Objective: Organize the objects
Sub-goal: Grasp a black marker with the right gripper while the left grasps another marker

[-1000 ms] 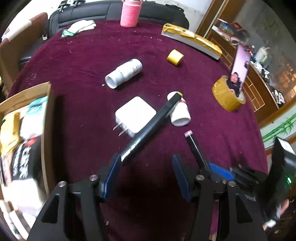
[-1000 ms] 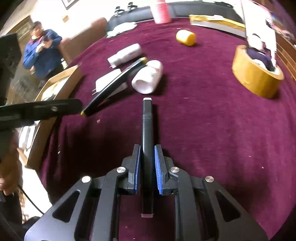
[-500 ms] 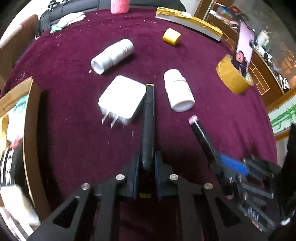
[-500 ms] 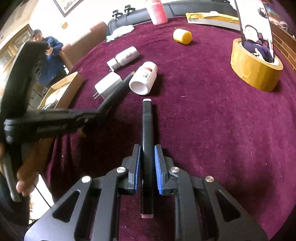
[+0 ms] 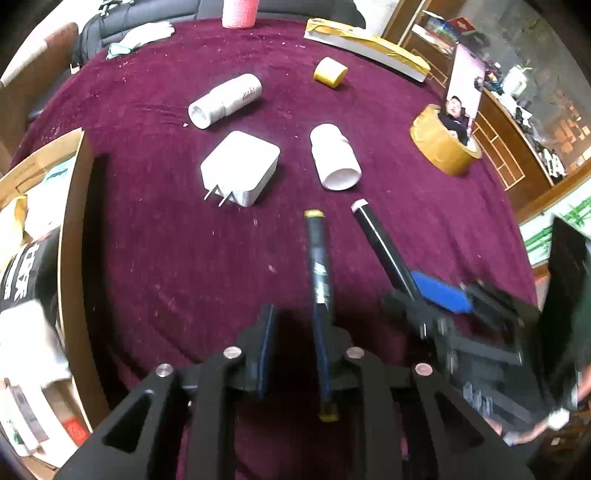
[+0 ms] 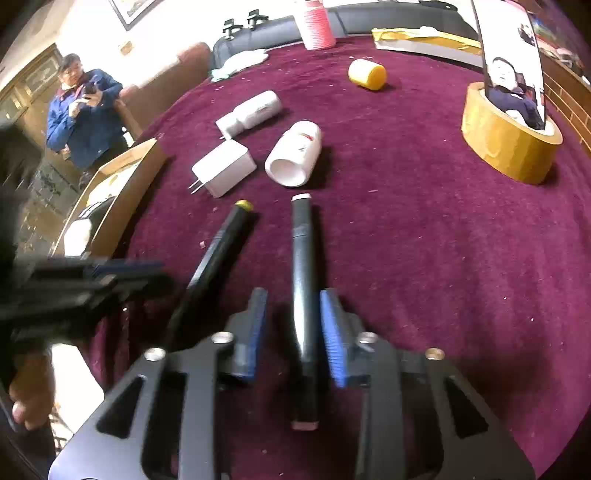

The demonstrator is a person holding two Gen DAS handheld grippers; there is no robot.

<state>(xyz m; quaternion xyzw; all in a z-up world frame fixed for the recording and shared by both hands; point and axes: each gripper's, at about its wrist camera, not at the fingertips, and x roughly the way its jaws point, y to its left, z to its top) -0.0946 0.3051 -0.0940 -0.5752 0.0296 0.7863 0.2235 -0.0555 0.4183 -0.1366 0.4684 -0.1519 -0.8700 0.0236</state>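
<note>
- Burgundy velvet-like cloth (image 5: pixel 155 258) covers the table you work over, and both your grippers hang low above its near edge.
- Your left gripper (image 5: pixel 291 354) has its jaws opening; the yellow-capped marker (image 5: pixel 318 258) lies between them, close along the right-hand pad, with a clear gap to the left-hand pad; I cannot tell whether it touches that right-hand pad.
- Your right gripper (image 6: pixel 293 328) has its jaws opening too; the pink-capped marker (image 6: pixel 303 258) lies between the blue pads with a gap on each side, so neither pad presses on it.
- Both markers point away from you; their far tips lie just beside each other, a little short of the white charger (image 5: pixel 240 168) and the nearer white bottle (image 5: pixel 334 158).
- That bottle lies on its side with its open mouth turned your way; the second white bottle (image 5: pixel 225 99) lies farther back, also on its side, and a small yellow roll (image 5: pixel 330 72) lies beyond it.
- At the right a phone (image 6: pixel 511 62) stands upright inside the brown tape roll (image 6: pixel 509 151).
- At the left table edge the cardboard box (image 5: pixel 72 240) stands open with packets inside.
- A pink cylinder (image 6: pixel 316 26) stands at the far edge; a person in a blue jacket (image 6: pixel 83 114) stands beyond the box.
</note>
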